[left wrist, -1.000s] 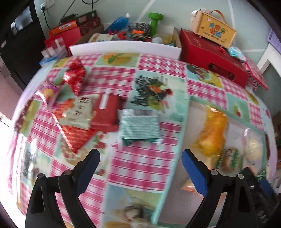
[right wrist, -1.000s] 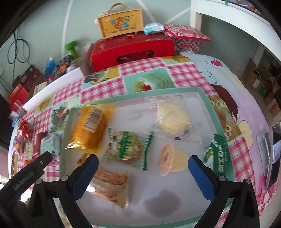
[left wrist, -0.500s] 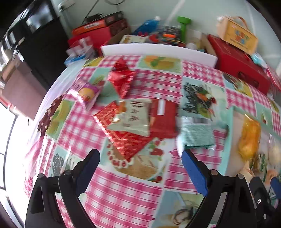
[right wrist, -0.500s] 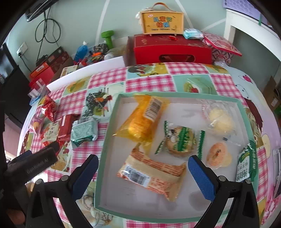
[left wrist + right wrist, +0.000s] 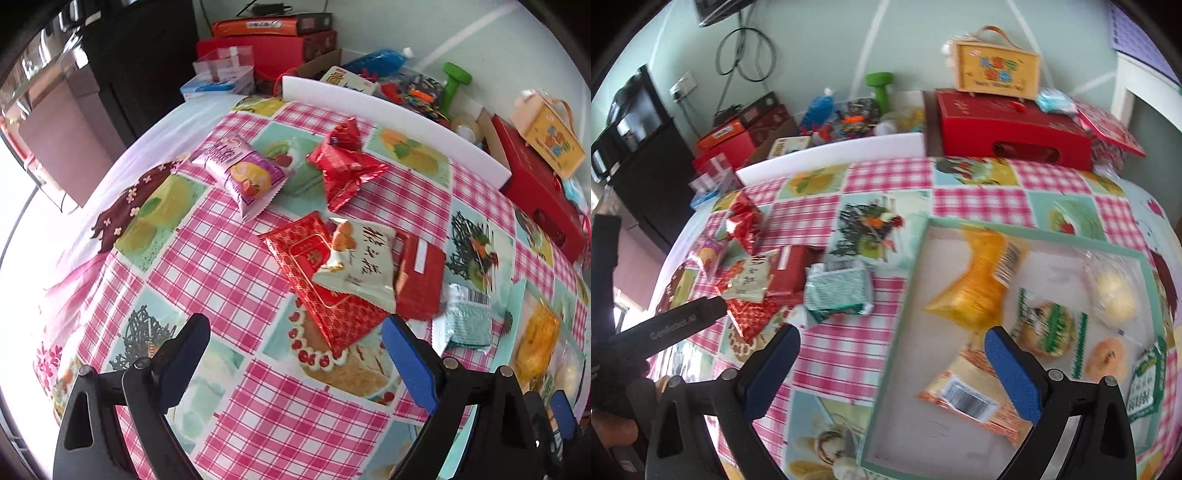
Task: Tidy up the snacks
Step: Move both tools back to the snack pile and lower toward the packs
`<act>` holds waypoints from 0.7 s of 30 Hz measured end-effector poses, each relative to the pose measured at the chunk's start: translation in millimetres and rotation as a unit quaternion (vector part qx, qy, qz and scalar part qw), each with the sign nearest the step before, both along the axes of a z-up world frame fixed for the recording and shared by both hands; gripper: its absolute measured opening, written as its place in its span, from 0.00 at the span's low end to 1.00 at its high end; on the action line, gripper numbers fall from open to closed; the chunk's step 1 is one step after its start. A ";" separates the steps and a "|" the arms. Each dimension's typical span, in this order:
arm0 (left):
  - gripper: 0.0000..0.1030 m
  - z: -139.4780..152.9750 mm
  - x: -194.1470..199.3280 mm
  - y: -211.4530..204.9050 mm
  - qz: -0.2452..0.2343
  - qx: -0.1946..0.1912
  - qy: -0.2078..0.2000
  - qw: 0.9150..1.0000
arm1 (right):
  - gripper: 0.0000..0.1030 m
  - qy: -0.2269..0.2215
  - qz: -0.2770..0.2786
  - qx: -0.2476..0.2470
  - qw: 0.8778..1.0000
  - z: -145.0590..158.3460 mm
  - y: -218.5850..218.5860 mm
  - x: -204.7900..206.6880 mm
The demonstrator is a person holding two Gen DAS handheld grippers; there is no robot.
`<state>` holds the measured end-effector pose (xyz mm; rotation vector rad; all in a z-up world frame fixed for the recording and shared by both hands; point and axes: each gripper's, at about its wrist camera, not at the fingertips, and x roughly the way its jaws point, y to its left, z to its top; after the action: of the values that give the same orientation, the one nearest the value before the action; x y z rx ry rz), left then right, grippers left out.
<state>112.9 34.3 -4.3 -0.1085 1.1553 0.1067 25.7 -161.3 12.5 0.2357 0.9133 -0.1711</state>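
Inside the green-rimmed tray [image 5: 925, 236] lie an orange packet [image 5: 975, 288] and other snacks; both jaws gape empty.

We're pretty clearly in somebody's home here, a lived-in room rather than a shop or lab. The table wears a pink-checked oilcloth printed with cakes and fruit [image 5: 236, 266], the kind we'd put on a family dining table. Along the far edge sits household clutter: a green plastic dumbbell [image 5: 881, 86], a blue plastic bottle [image 5: 380, 61], stacked red cardboard gift boxes [image 5: 273, 48] on the left and a big red carton [image 5: 1012, 125] on the right with a yellow handled gift case [image 5: 997, 70] on top. Behind, we see pale green walls, a white wall socket [image 5: 683, 86] with looped black cables [image 5: 746, 55], and a dark cabinet [image 5: 646, 162] at far left.
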 end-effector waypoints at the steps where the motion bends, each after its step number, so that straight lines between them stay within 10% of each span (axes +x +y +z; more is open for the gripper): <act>1: 0.91 -1.5 2.0 2.4 0.004 -0.007 0.003 1.000 | 0.96 -0.002 0.004 0.000 1.000 0.1 3.1 2.5; 21: 0.91 -28.4 49.1 14.0 0.033 -0.050 0.009 0.998 | 0.81 0.034 0.052 -0.002 0.998 -40.5 31.1 74.1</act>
<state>162.0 48.3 -32.8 -0.2341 1.1748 0.1091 99.7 -130.2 -27.9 0.1785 0.9904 -0.0853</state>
